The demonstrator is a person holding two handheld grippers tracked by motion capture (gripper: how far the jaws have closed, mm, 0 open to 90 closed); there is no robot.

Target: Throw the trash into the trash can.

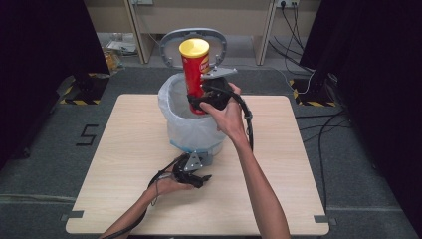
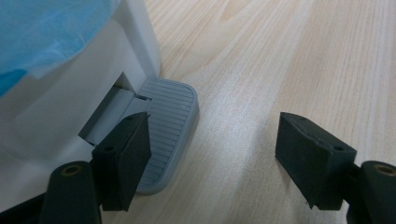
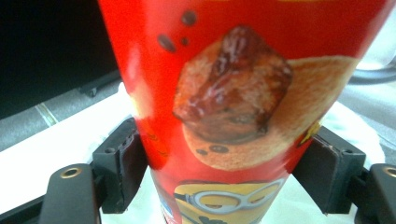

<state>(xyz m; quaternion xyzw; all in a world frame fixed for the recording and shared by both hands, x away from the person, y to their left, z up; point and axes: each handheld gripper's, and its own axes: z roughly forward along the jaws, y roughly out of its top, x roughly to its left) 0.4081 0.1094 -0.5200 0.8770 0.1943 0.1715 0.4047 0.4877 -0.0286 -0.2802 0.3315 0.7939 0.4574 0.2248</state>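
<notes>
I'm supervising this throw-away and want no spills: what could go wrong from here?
The left tongs are open, with one jaw on the bin's pedal; if it slips, the lid may drop onto the red chip can. The right tongs grip the can low, so it might tip against the bin rim.

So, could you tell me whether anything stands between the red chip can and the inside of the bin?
Nothing visible does. The lid is tipped up and back, the white bin mouth is open, and the chip can, clamped upright in the right gripper, hangs over it. One jaw of the left gripper rests on the pedal.
</notes>
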